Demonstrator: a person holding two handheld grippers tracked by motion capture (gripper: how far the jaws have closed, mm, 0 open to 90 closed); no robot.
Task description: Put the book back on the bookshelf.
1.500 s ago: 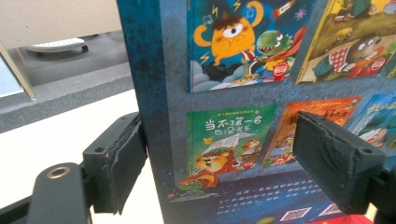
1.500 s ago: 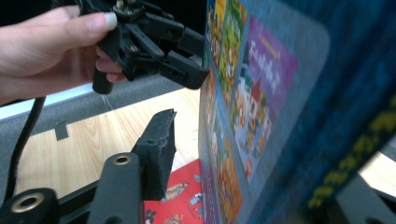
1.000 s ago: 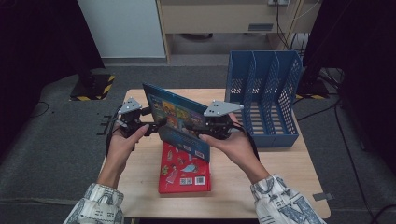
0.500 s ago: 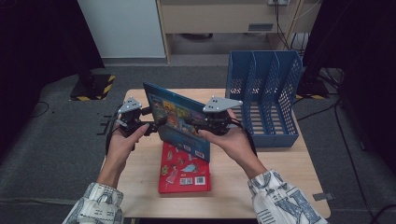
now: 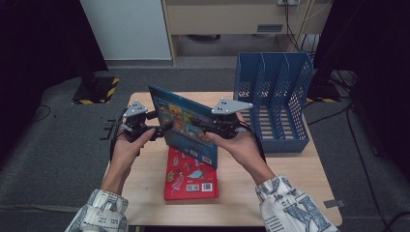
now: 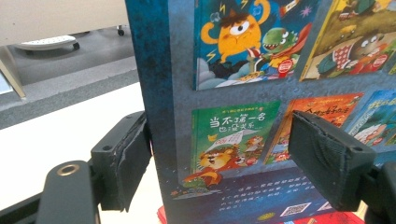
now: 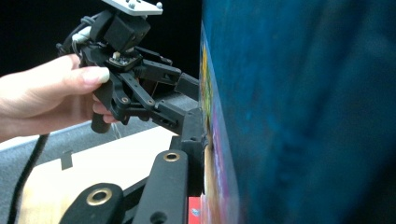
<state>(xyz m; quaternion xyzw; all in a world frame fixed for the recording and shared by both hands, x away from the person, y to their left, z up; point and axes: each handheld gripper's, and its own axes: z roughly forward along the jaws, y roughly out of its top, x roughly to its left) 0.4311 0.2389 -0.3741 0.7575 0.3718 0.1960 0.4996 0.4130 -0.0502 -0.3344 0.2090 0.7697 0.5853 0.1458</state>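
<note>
Gripping blue book point(image 5: 186, 126), right claw point(image 5: 207, 129) just closed; left claw point(image 5: 159, 131) straddles edge loosely; red book point(image 5: 191, 176) beneath.

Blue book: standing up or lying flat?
Upright. The blue book stands on edge above the table, between the left gripper and right gripper, over the flat red book.

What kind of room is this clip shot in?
Probably a lab or office corner set up for recording: a small wooden table on grey carpet, a blue file rack on it, cables trailing by a cabinet behind.
</note>
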